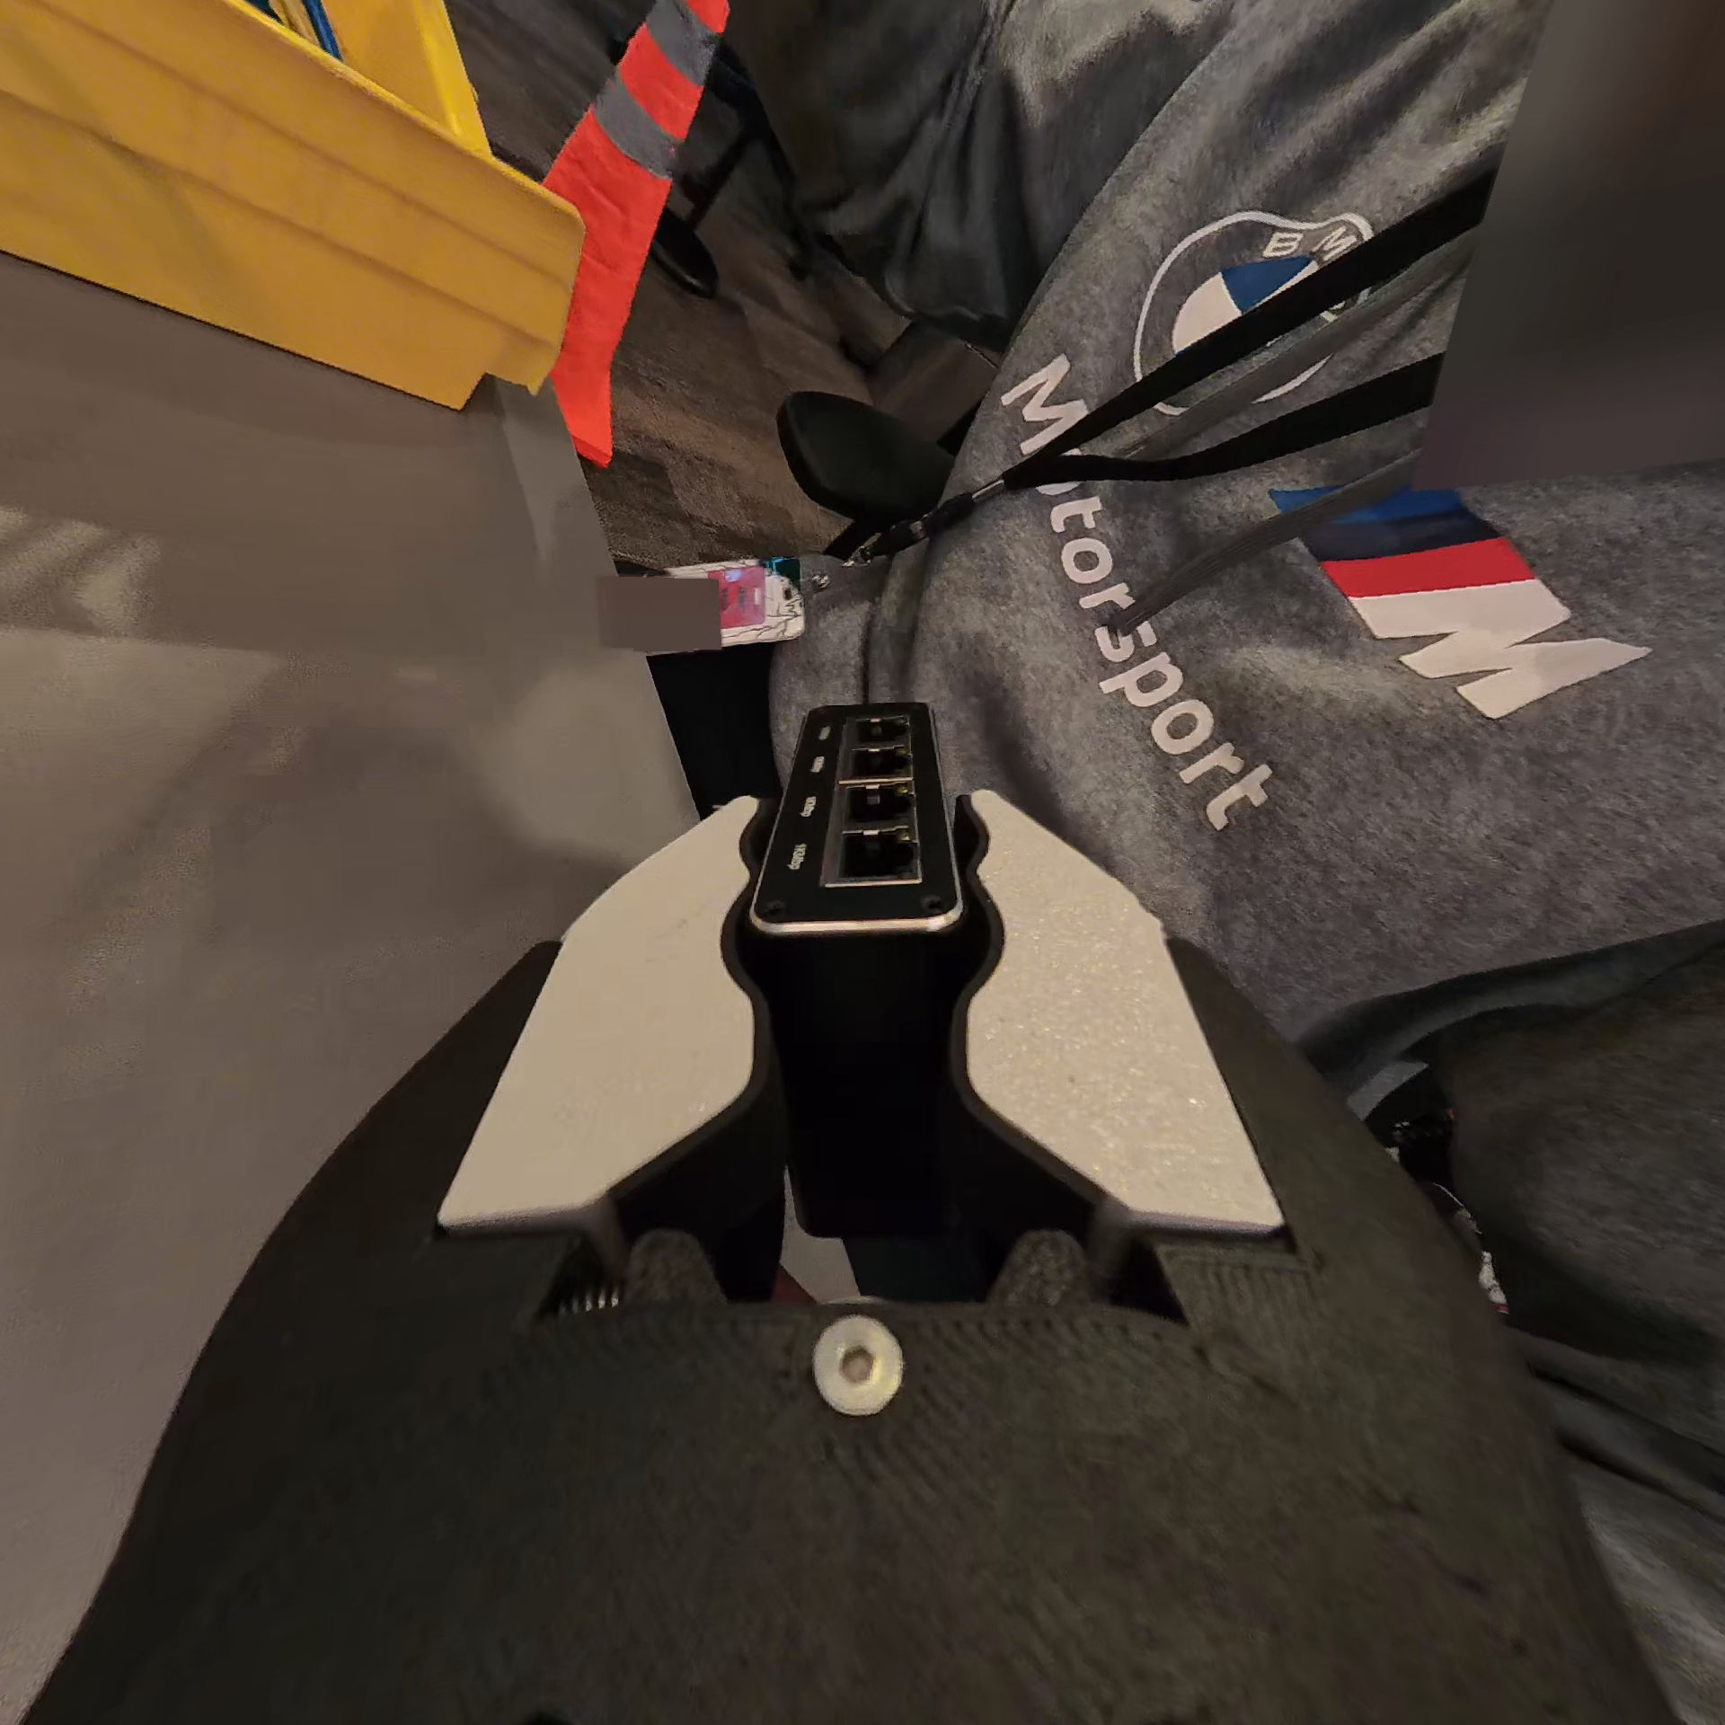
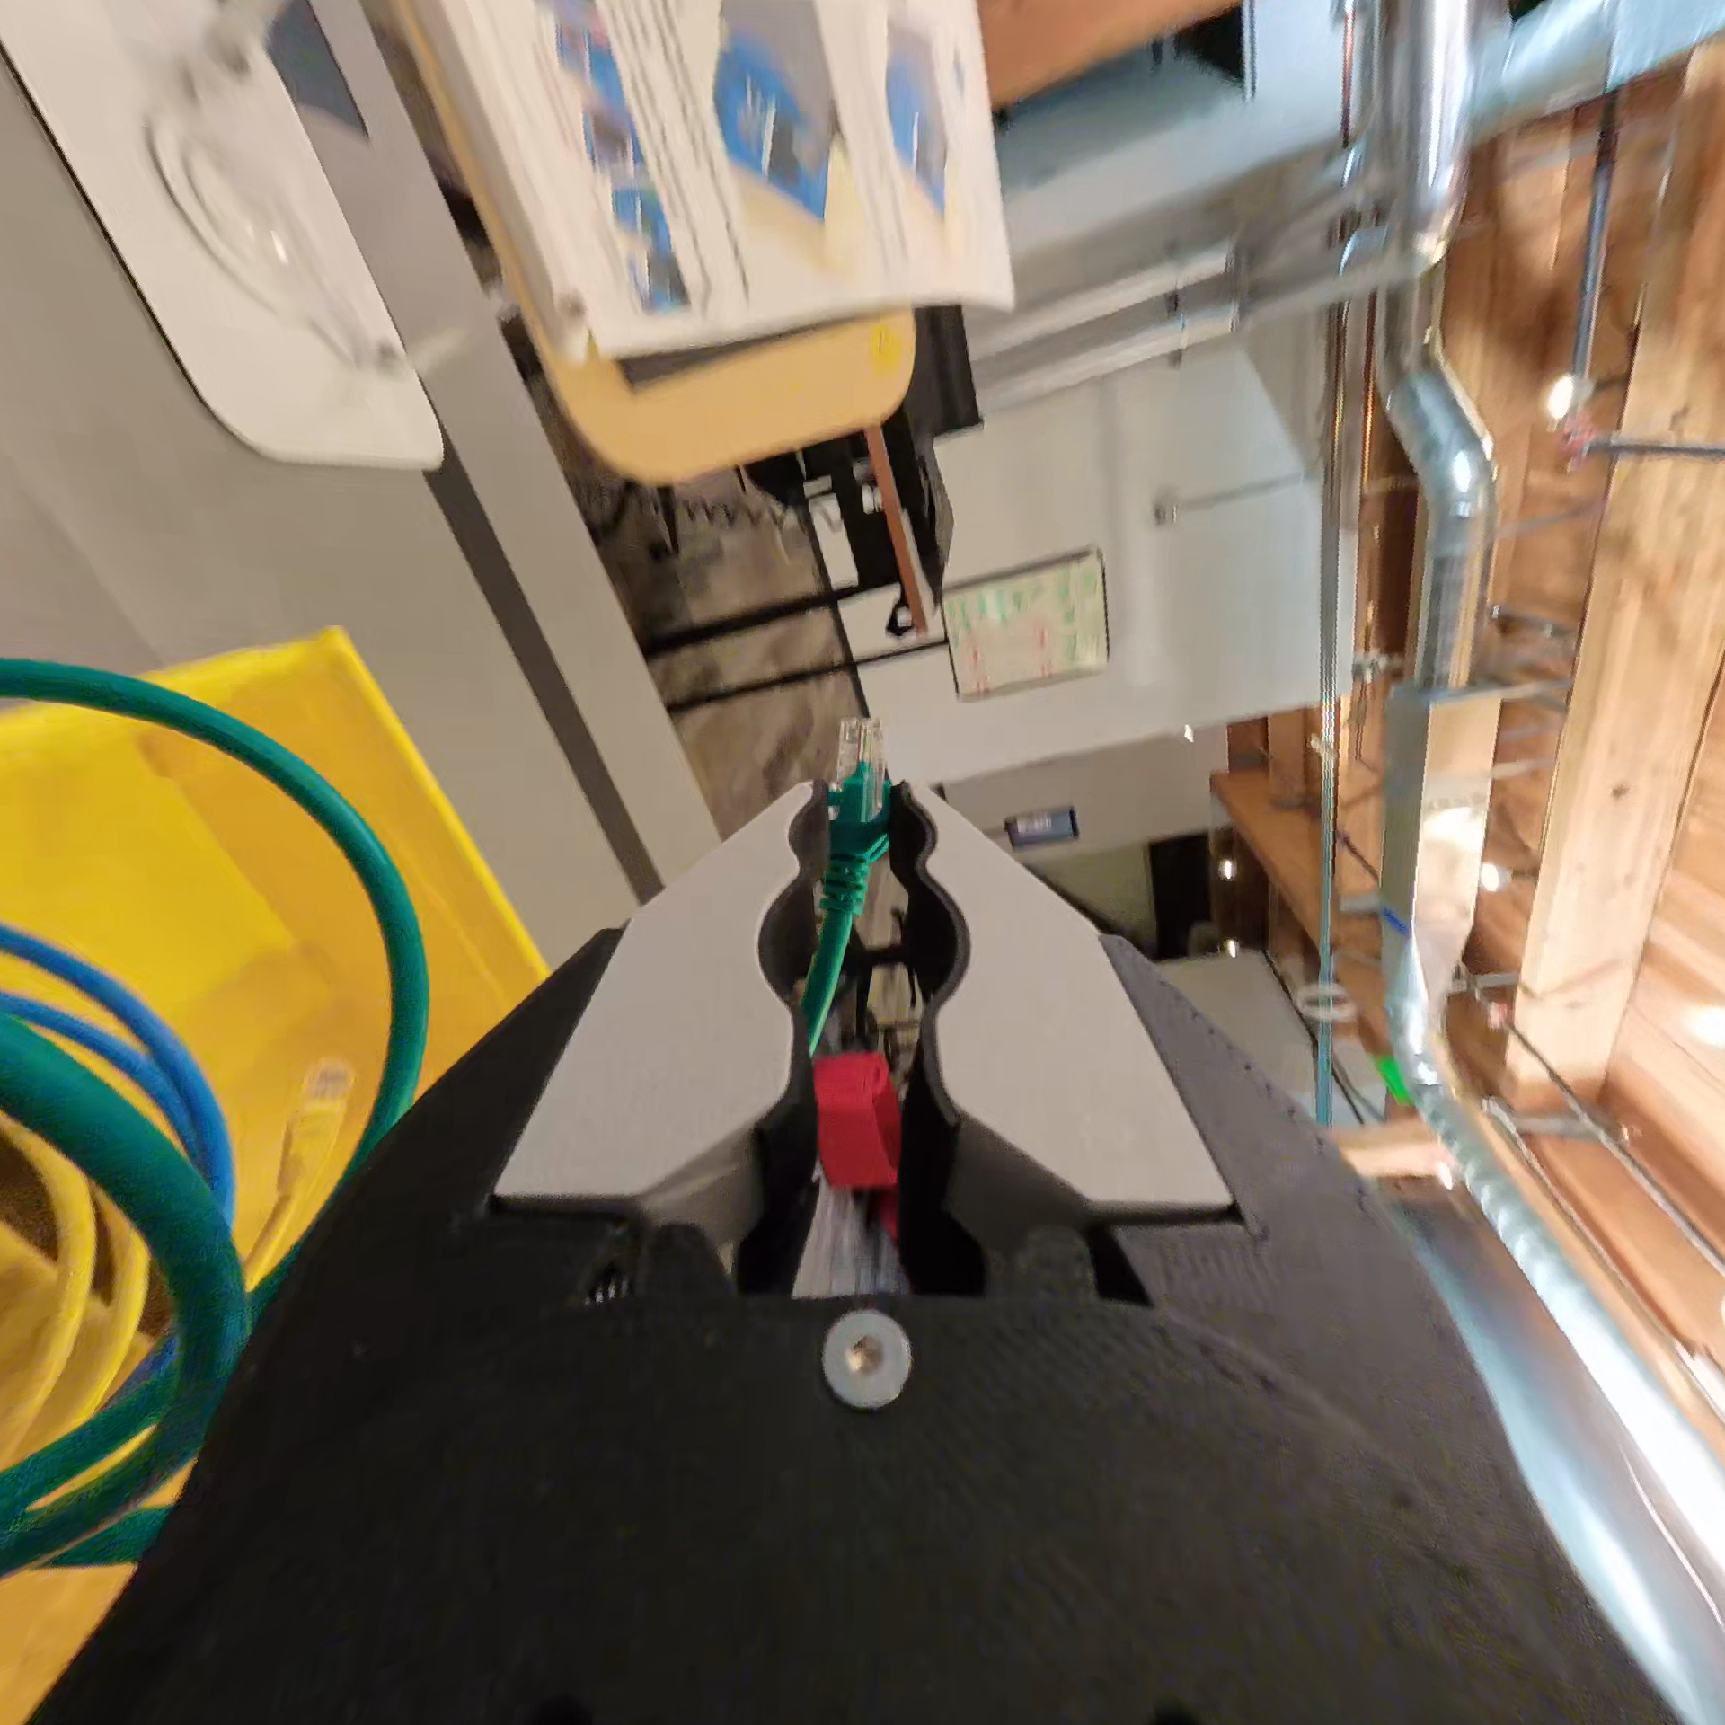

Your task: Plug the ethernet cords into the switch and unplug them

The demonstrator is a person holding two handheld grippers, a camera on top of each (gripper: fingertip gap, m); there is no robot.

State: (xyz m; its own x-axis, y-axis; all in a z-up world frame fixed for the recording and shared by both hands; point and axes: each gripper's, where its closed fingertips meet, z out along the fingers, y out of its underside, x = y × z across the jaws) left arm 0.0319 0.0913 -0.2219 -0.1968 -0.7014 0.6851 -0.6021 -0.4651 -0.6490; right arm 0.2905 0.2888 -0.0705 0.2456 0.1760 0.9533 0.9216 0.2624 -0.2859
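My left gripper (image 1: 859, 821) is shut on a black ethernet switch (image 1: 863, 840) and holds it up in the air off the table, its port face turned up toward the camera. Several ports show in a row and all look empty. My right gripper (image 2: 859, 798) is shut on the green ethernet cord (image 2: 845, 877) just behind its clear plug (image 2: 861, 747), which sticks out past the fingertips. The green cord loops back to the left over the yellow bin (image 2: 280, 840). The switch does not show in the right wrist view.
A yellow bin (image 1: 261, 215) sits on the grey table (image 1: 233, 747); in the right wrist view it holds blue (image 2: 112, 1027) and yellow cords (image 2: 75, 1260). A person in a grey hoodie (image 1: 1307, 747) with a lanyard and badge (image 1: 756, 607) is close behind the switch.
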